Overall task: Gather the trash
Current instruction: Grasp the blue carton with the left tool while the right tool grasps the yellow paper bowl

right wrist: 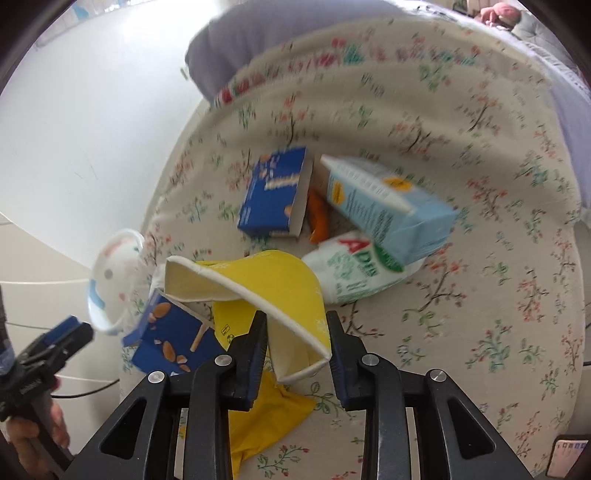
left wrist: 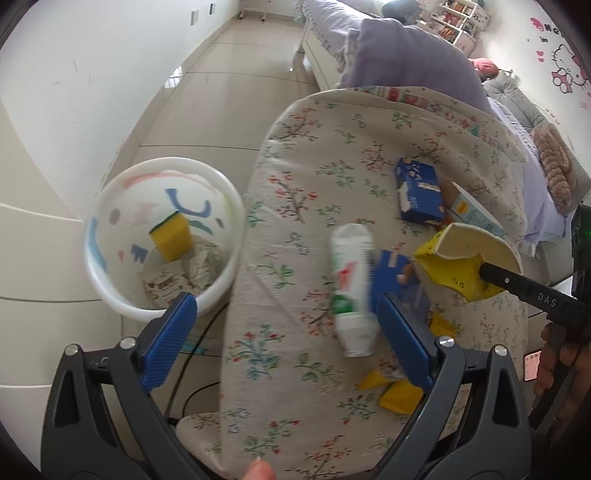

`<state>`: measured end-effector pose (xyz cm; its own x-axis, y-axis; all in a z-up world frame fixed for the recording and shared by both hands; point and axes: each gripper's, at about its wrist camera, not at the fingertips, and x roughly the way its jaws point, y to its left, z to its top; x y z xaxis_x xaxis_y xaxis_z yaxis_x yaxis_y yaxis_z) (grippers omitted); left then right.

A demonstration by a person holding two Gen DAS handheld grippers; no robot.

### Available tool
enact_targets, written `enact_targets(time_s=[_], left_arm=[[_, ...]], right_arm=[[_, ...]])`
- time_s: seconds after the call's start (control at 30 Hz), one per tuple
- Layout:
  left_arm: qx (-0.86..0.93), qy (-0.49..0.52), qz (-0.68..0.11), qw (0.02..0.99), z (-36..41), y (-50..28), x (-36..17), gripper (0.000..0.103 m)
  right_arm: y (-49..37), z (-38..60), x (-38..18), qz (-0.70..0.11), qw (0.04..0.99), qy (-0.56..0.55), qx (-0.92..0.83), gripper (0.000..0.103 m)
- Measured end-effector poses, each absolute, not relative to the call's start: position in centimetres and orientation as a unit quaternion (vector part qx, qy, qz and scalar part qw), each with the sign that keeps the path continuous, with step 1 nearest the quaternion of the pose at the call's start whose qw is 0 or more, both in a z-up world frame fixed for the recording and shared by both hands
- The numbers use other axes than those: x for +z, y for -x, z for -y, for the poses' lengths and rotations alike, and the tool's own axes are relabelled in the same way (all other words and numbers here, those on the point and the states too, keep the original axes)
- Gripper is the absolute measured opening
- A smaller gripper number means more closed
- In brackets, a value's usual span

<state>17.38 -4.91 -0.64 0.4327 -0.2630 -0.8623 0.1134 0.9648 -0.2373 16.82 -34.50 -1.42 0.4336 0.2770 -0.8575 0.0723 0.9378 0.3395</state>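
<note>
While the left gripper [left wrist: 284, 314] stood wide open above the floral cloth [left wrist: 306, 177], the right gripper [right wrist: 297, 325] pinched a crushed yellow cup [right wrist: 273, 280].

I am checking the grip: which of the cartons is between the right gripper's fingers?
The crushed yellow carton; the blue boxes and pale blue carton lie apart.

A home bedroom — a child's, by the look of it. Far ahead of the left claw a bed [left wrist: 332, 33] with lilac bedding [left wrist: 406, 55] runs along a pale tiled floor [left wrist: 229, 85], and a cartoon cat sticker [left wrist: 565, 70] decorates the wall ahead to the right. Shelves of small toys [left wrist: 458, 22] stand at the far end. Directly below both claws lies a floral quilted cover [left wrist: 295, 192] — soft household fabric.
</note>
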Motion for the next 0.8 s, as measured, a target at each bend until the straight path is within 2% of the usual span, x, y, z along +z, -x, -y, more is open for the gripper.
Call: enact_targets(time_s=[0.13,0.2,0.37,0.8], left_arm=[[-0.142,0.09,-0.528,0.832,6.5,-17.5,-0.9,0.097],[-0.158,0.1,-0.537,0.822,7.3,-17.6,-1.4,0.094],[-0.177,0.128,-0.563,0.797,8.7,-17.7,-2.8,0.068],[-0.187,0.118,-0.57,0.791,11.4,-17.3,-3.6,0.024]], right_arm=[[-15.6,36.3,-0.3,-0.51,0.839,-0.18,0.063,0.031],[-15.1,37.1,-0.1,-0.508,0.839,-0.184,0.063,0.031],[-13.8,39.6,0.0,-0.509,0.838,-0.189,0.055,0.031],[-12.6,42.7,-1.0,-0.511,0.834,-0.207,0.036,0.031]])
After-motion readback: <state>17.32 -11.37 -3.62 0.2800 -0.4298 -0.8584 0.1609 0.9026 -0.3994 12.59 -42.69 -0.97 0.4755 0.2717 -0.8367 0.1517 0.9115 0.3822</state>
